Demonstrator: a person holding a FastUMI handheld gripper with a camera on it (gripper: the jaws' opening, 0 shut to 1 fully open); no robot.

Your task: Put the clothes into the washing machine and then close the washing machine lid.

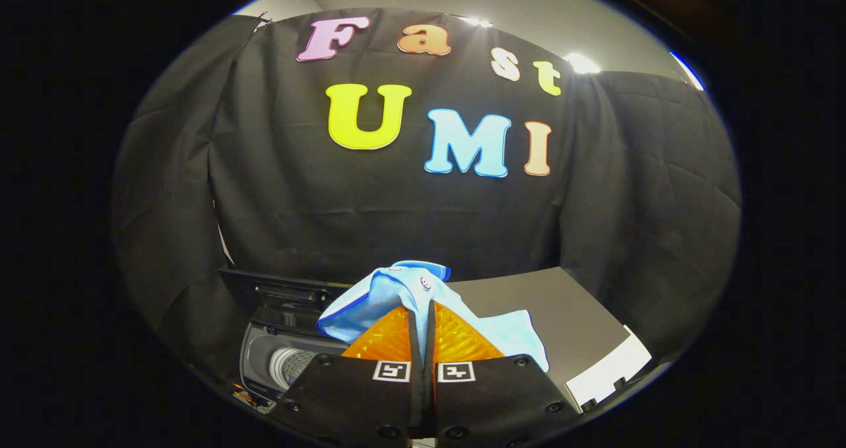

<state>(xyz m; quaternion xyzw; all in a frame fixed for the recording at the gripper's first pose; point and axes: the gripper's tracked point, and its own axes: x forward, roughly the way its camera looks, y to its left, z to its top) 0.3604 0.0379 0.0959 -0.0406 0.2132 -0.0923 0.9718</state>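
While the gripper (423,306) pinches the blue garment (403,286) — fingers closed — the washer (277,349) sits open below.

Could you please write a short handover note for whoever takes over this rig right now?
Gripper: jaws closed on the light blue garment, which is lifted off the surfaces and drapes to both sides of the fingers.
Washing machine: below and to the left of the fingers, lid up, drum opening visible.
Grey table top: beyond and to the right of the fingers.
Done: garment picked up.
Left: carry it left over the drum opening, release it inside, then close the lid.
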